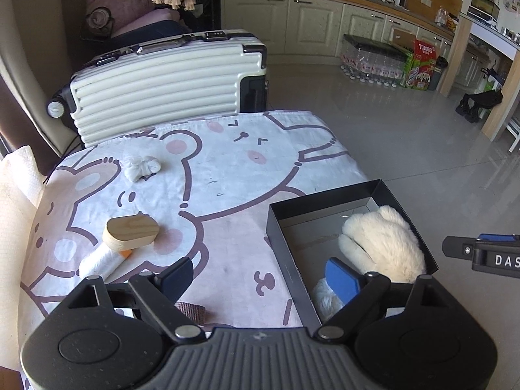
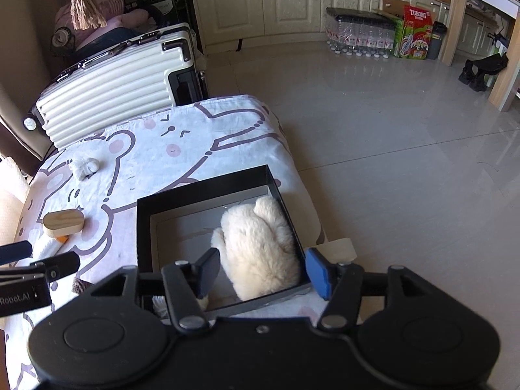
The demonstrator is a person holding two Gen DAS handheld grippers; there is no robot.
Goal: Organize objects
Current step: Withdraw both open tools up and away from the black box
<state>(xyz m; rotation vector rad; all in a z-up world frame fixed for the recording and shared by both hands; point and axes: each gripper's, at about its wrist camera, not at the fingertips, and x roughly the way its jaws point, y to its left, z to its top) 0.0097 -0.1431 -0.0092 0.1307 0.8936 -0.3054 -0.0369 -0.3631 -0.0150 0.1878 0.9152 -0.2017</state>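
Observation:
A black open box (image 1: 325, 200) (image 2: 201, 188) sits at the right side of the bear-print tablecloth (image 1: 227, 175). Inside it lies a fluffy cream mitten (image 1: 380, 243) (image 2: 260, 243), with a white knitted piece (image 1: 326, 299) in the near corner. My right gripper (image 2: 264, 271) hovers open over the box's near end; the mitten lies below it, free of the pads. My left gripper (image 1: 260, 276) is open and empty above the cloth, just left of the box. Further left are a wooden oval block (image 1: 131, 232) (image 2: 63, 222) resting on a white roll (image 1: 100, 260), and a crumpled white cloth (image 1: 141, 165) (image 2: 84, 165).
A ribbed white suitcase (image 1: 162, 81) (image 2: 107, 87) stands against the table's far edge. A brown strap (image 1: 191, 312) lies under the left gripper. The table drops off to tiled floor (image 2: 390, 130) on the right. Packs of water bottles (image 2: 357, 39) stand by the cabinets.

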